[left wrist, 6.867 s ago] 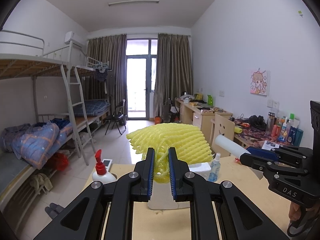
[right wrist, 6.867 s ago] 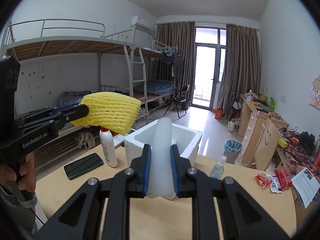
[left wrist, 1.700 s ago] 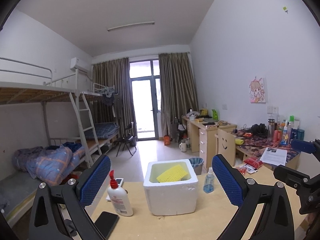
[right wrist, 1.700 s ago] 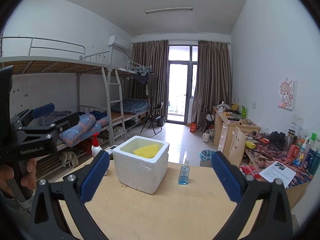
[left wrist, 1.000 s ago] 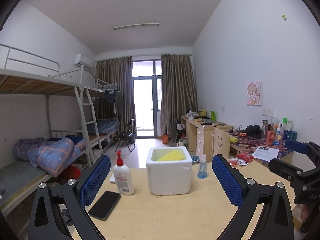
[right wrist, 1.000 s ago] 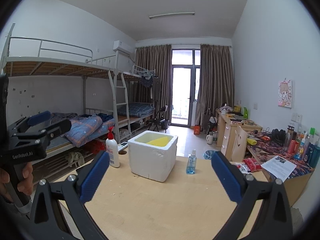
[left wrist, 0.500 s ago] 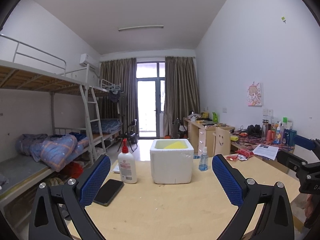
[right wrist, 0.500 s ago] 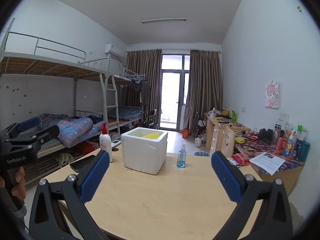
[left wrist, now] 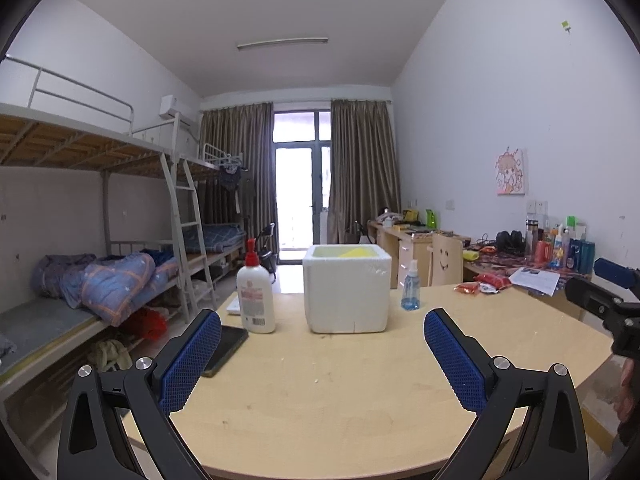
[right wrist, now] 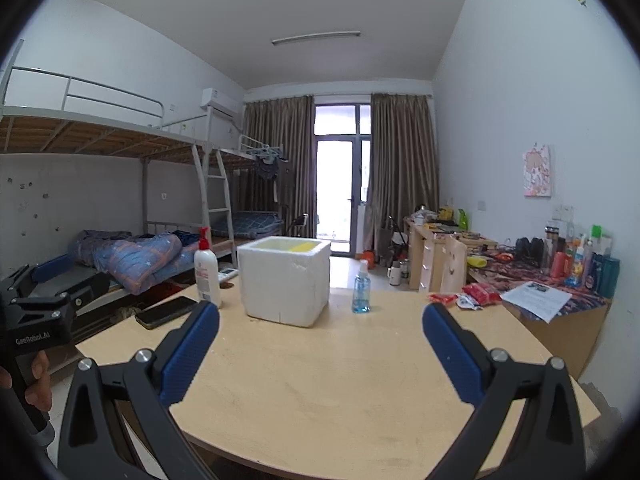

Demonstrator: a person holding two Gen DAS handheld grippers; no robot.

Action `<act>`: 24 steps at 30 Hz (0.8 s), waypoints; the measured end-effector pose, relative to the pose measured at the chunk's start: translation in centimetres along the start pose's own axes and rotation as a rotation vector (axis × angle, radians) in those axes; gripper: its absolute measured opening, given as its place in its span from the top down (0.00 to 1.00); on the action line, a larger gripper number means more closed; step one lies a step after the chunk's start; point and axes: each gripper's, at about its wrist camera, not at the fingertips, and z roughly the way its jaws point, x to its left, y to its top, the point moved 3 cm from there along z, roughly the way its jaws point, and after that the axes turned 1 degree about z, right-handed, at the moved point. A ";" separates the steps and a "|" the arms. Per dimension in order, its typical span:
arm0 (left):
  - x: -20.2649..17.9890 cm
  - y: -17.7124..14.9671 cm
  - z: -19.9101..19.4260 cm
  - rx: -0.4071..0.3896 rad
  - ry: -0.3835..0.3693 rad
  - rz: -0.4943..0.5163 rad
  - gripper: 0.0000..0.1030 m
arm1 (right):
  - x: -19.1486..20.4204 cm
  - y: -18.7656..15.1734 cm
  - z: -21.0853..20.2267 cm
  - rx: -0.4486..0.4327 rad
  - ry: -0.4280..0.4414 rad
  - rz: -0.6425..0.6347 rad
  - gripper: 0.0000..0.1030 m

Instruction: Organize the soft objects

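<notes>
A: What is seen from the left wrist camera?

B: The left gripper (left wrist: pixel 322 354) is seen spread wide, nothing held between its blue pads (left wrist: pixel 191 359). It is held low over the near part of the wooden table (left wrist: pixel 360 392). A white foam box (left wrist: pixel 346 289) is set toward the table's far side, and a strip of yellow foam net (left wrist: pixel 357 252) is seen inside it, just below the rim. A white pump bottle (left wrist: pixel 255 294) is placed left of the box, with a dark phone (left wrist: pixel 226 344) lying flat nearer the camera. A small blue spray bottle (left wrist: pixel 411 286) is stood right of the box. Part of the right gripper (left wrist: pixel 612 292) is caught at the right edge, beyond the table's right side.

A: And from the right wrist camera?

B: The right gripper (right wrist: pixel 320 350) is likewise seen released, its blue pads (right wrist: pixel 450 354) far apart and empty, over the table's near edge. The foam box (right wrist: pixel 286 280) is viewed from a corner, the yellow net (right wrist: pixel 303 246) showing in its far right part. The pump bottle (right wrist: pixel 206 269) and phone (right wrist: pixel 166 312) are found left of the box, the spray bottle (right wrist: pixel 361 288) right of it, apart from it. The left gripper (right wrist: pixel 52 292) is seen at the left edge, gripped by a hand (right wrist: pixel 38 380) below it.
</notes>
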 end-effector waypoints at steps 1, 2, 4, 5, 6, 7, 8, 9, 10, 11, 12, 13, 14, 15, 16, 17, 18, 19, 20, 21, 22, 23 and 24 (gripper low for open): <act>0.1 -0.4 0.0 0.000 0.002 -0.002 0.01 | 0.0 -0.3 -0.1 -0.001 -0.001 0.004 0.00; 0.2 -0.8 0.1 0.001 0.010 -0.005 0.01 | -0.1 -0.6 -0.2 -0.006 -0.005 0.009 0.00; 0.3 -1.6 0.0 -0.002 0.016 -0.008 0.01 | -0.2 -1.0 -0.4 -0.010 -0.018 0.017 0.00; 0.4 -1.9 -0.1 -0.003 0.020 -0.008 0.01 | -0.2 -1.2 -0.4 -0.008 -0.023 0.018 0.00; 0.5 -2.3 -0.2 0.003 0.023 -0.012 0.01 | -0.1 -1.5 -0.4 -0.009 -0.024 0.020 0.00; 0.6 -2.6 -0.3 0.003 0.021 -0.023 0.01 | -0.1 -1.8 -0.5 -0.013 -0.021 0.022 0.00; 0.7 -2.9 -0.5 -0.005 0.017 -0.035 0.01 | 0.0 -2.0 -0.5 -0.017 -0.018 0.026 0.00; 0.7 -3.0 -0.7 -0.007 0.017 -0.040 0.01 | 0.0 -2.3 -0.5 -0.019 -0.016 0.029 0.00; 0.7 -3.2 -0.7 -0.007 0.019 -0.043 0.01 | 0.2 -2.6 -0.4 -0.018 -0.014 0.031 0.00; 0.6 -3.3 -0.8 -0.010 0.019 -0.043 0.01 | 0.3 -2.9 -0.3 -0.015 -0.011 0.029 0.00; 0.4 -3.3 -0.9 -0.016 0.022 -0.038 0.01 | 0.5 -3.3 -0.1 -0.007 -0.006 0.025 0.00; 0.3 -3.4 -1.0 -0.020 0.031 -0.034 0.01 | 0.6 -3.5 0.0 -0.004 -0.005 0.023 0.00; 0.2 -3.5 -1.1 -0.023 0.044 -0.032 0.01 | 0.7 -3.7 0.0 -0.001 -0.004 0.022 0.00; 0.0 -3.5 -1.1 -0.026 0.040 -0.034 0.01 | 0.8 -3.9 0.0 0.002 -0.001 0.021 0.00; -0.1 -3.6 -1.0 -0.027 0.034 -0.038 0.01 | 0.8 -3.9 -0.1 0.003 0.000 0.019 0.00; -0.2 -3.6 -0.9 -0.022 0.028 -0.041 0.01 | 0.8 -3.9 -0.1 0.005 0.000 0.017 0.00; -0.5 -3.7 -0.8 -0.017 0.014 -0.035 0.01 | 0.8 -4.0 -0.2 0.007 -0.004 0.016 0.00; -0.6 -3.7 -0.7 -0.015 0.004 -0.028 0.01 | 0.8 -4.0 -0.2 0.008 -0.009 0.016 0.00; -1.0 -3.8 -0.7 -0.014 0.006 -0.014 0.01 | 0.7 -4.1 -0.3 0.010 -0.013 0.017 0.00; -1.0 -3.9 -0.7 -0.014 0.006 -0.004 0.01 | 0.7 -4.2 -0.4 0.014 -0.015 0.017 0.00; -1.1 -3.9 -0.7 -0.013 0.002 0.003 0.01 | 0.7 -4.2 -0.6 0.012 -0.016 0.019 0.00; -1.2 -3.9 -0.7 -0.011 -0.002 0.005 0.01 | 0.7 -4.2 -0.7 0.011 -0.018 0.022 0.00; -1.3 -3.9 -0.7 -0.007 -0.007 0.004 0.01 | 0.7 -4.2 -0.8 0.011 -0.017 0.025 0.00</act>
